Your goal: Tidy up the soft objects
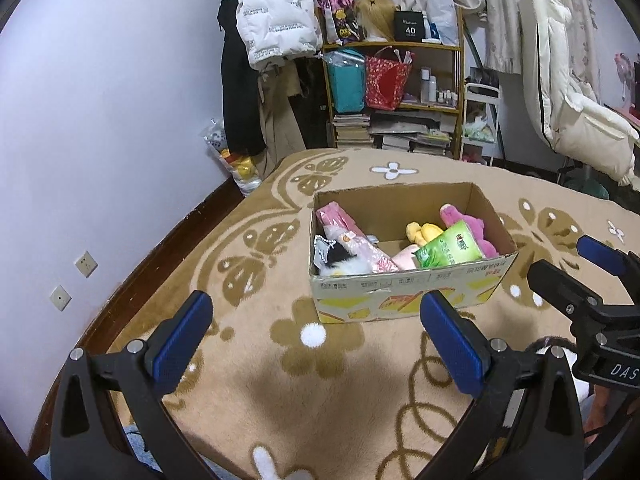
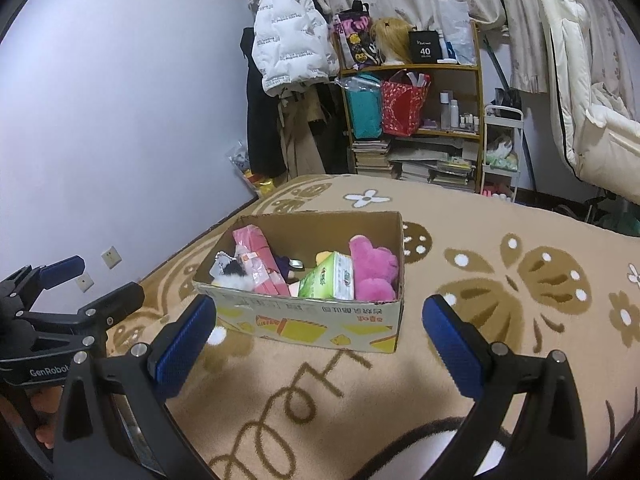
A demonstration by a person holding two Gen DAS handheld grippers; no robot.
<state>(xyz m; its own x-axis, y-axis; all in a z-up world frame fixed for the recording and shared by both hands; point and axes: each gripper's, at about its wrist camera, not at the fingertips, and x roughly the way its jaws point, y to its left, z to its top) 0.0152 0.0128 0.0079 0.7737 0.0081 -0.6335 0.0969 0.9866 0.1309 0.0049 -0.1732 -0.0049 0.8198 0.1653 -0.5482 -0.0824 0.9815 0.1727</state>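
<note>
Left tool (image 1: 316,332), seen from the left wrist, hangs empty with its blue pads spread apart over the beige patterned blanket (image 1: 248,360), just short of the near wall of the cardboard box (image 1: 400,292). Inside lie a pink plush (image 1: 472,224), a yellow plush (image 1: 420,232), a green tissue pack (image 1: 448,246) and a black-and-white plush (image 1: 340,258). Nothing soft lies loose on the blanket, so sorting looks close to done, or about to start from the box.

Right tool (image 2: 320,332), from the right wrist, is likewise parted and empty, with the box just ahead. The next move calls for reaching over the near wall.
</note>
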